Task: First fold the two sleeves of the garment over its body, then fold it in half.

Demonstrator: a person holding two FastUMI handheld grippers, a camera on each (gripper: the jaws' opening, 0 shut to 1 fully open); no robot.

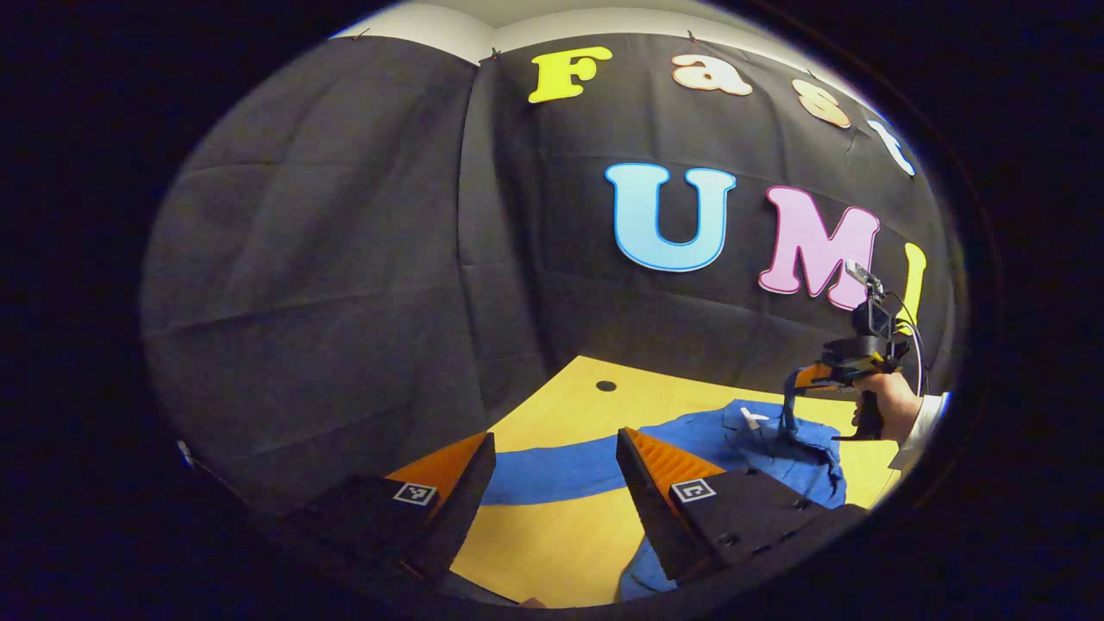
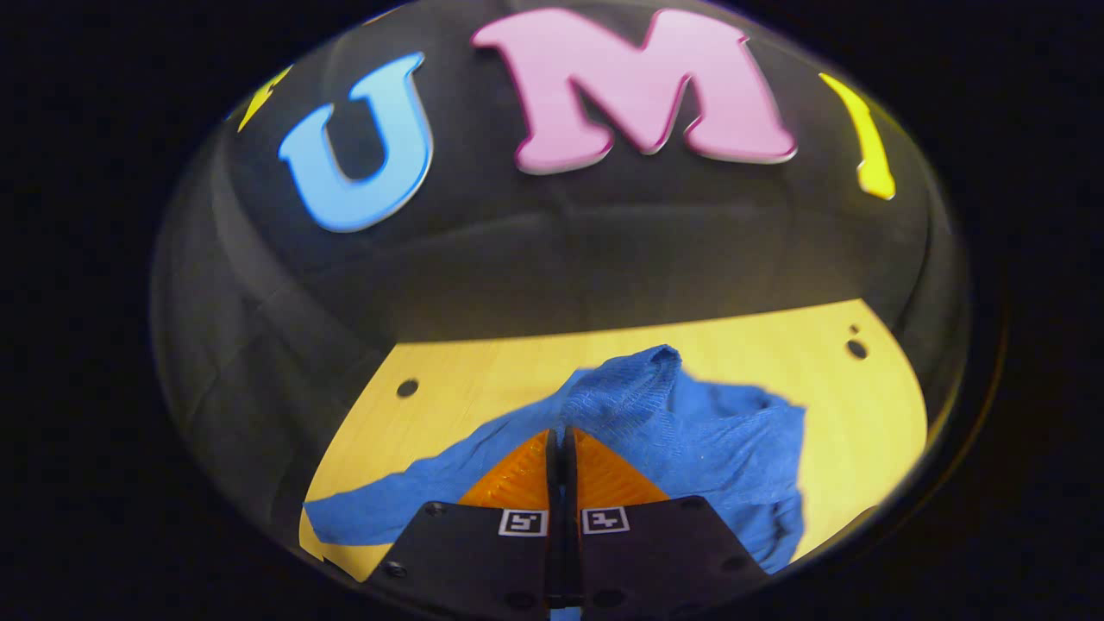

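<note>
A blue garment [image 1: 776, 457] lies rumpled on the yellow wooden table [image 1: 552, 535]. One long sleeve [image 1: 561, 470] stretches left across the table, just beyond my left gripper [image 1: 557, 434], which hovers open with nothing between its fingers. In the left gripper view my right gripper [image 1: 787, 421], held by a hand [image 1: 888, 404], reaches down onto the garment's far right part. In the right gripper view my right gripper [image 2: 561, 429] is shut on a fold of the blue garment [image 2: 716, 440], and the cloth rises in a peak [image 2: 655, 360] just beyond the fingertips.
The table has small round holes [image 1: 606, 385] [image 2: 407, 388] [image 2: 856, 348] near its far edge. The black cloth wall [image 1: 345, 259] stands close behind the table and along its left side. Bare tabletop [image 2: 862, 414] shows to the right of the garment.
</note>
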